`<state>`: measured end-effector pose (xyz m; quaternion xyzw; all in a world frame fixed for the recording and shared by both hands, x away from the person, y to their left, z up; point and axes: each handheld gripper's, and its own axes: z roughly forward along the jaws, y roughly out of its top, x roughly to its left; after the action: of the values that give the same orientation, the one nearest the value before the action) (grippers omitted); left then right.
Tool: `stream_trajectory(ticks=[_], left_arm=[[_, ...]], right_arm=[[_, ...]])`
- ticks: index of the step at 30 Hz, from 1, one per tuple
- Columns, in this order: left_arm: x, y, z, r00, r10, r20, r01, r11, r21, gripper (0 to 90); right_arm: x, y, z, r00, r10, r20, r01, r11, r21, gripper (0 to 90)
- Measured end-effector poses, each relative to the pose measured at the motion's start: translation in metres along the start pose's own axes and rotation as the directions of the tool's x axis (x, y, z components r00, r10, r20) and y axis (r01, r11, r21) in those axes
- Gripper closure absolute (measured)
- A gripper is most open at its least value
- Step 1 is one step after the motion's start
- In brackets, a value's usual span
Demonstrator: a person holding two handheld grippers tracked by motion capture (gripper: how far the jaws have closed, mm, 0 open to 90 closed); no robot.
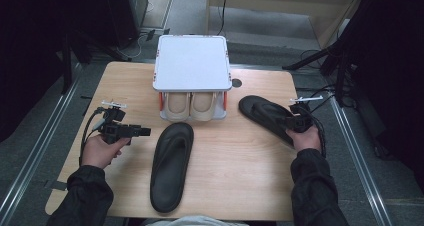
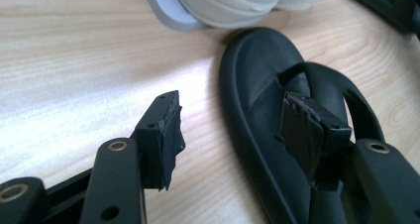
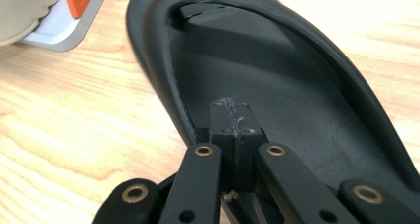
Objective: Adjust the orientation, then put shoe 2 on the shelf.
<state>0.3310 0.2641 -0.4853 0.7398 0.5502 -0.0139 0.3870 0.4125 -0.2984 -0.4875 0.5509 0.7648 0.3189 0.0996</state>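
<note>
Left tool (image 1: pixel 142 131) spread wide, empty, aimed at near black sandal (image 1: pixel 171 166) lying flat mid-table (image 1: pixel 235 186). Behind it, small white rack (image 1: pixel 192 61) with beige pair (image 1: pixel 190 106) tucked underneath. Right tool (image 1: pixel 289 120) clamped tight on second black sandal (image 1: pixel 262 113). Probably racking sandals: neither stowed yet.

left tool (image 1: pixel 142 132) jaws spread wide, right tool (image 1: pixel 288 120) jaws pressed together

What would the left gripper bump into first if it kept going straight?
Probably the black sandal lying just ahead of the left gripper. Its open jaws point at the sandal's side, though depth is hard to judge.
</note>
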Motion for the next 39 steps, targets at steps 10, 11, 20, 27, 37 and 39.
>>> stream_trajectory(ticks=[10,11,20,27,37,39], left_arm=[[-0.002,0.004,0.005,1.0,0.008,0.006,-0.008,0.9998,0.018,39.8],[-0.002,0.004,0.006,0.9999,0.014,0.004,-0.014,0.9998,0.017,39.8],[-0.003,0.004,0.005,0.9997,0.026,0.003,-0.026,0.9994,0.021,39.7],[-0.004,0.0,0.002,0.9999,0.01,0.012,-0.01,0.9999,0.005,38.6],[-0.006,-0.01,-0.004,0.9999,0.015,0.0,-0.015,0.9999,-0.002,38.5],[-0.006,-0.012,-0.005,0.9999,0.01,-0.002,-0.01,0.9999,0.004,38.4]], right_arm=[[0.024,-0.005,0.002,0.9999,-0.008,-0.011,0.008,1.0,0.012,90.0],[0.027,-0.005,0.003,0.9999,-0.008,-0.015,0.008,1.0,0.014,90.0],[0.044,-0.005,0.008,0.9996,-0.013,-0.025,0.014,1.0,0.023,90.0],[0.053,0.001,0.016,0.9992,-0.003,-0.04,0.004,1.0,0.022,90.0],[0.065,0.014,0.028,0.9969,-0.037,-0.069,0.038,0.999,0.015,90.0],[0.067,0.016,0.031,0.9961,-0.053,-0.071,0.054,0.998,0.015,90.0]])
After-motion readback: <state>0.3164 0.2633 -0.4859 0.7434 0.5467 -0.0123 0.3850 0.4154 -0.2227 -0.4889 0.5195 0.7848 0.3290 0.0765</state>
